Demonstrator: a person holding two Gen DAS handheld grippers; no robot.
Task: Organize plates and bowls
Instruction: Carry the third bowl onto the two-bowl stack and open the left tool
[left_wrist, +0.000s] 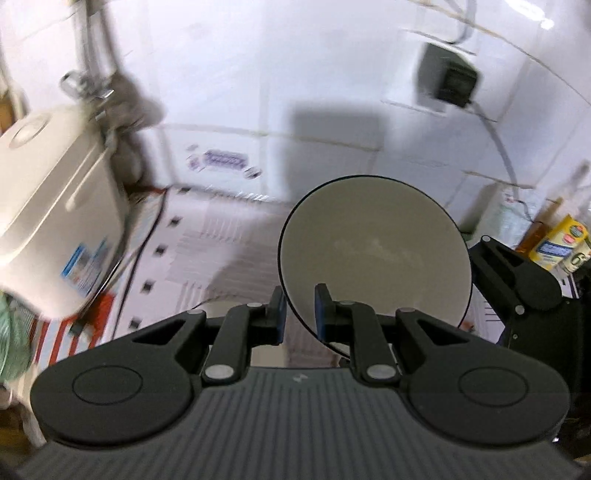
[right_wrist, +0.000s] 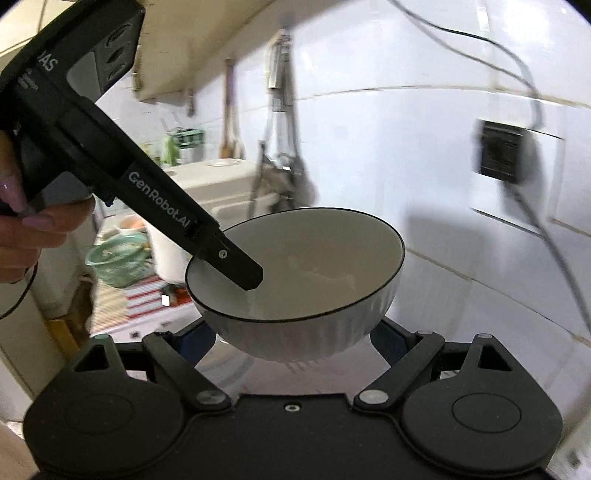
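A white bowl (left_wrist: 375, 251) with a thin black rim is held in the air. My left gripper (left_wrist: 300, 314) is shut on its rim, one finger inside and one outside. In the right wrist view the same bowl (right_wrist: 314, 266) shows its ribbed outer wall, with the left gripper (right_wrist: 242, 273) reaching into it from the upper left. My right gripper (right_wrist: 291, 343) sits under the bowl with its jaws wide apart on either side of the base; the bowl hides the fingertips. I cannot tell whether they touch it.
A white appliance (left_wrist: 55, 229) stands at the left on a patterned counter mat (left_wrist: 207, 258). A green basket (right_wrist: 118, 264) sits lower left. White tiled wall (left_wrist: 295, 92) behind, with a black plug and cable (left_wrist: 454, 81). Packets (left_wrist: 554, 247) stand at the right.
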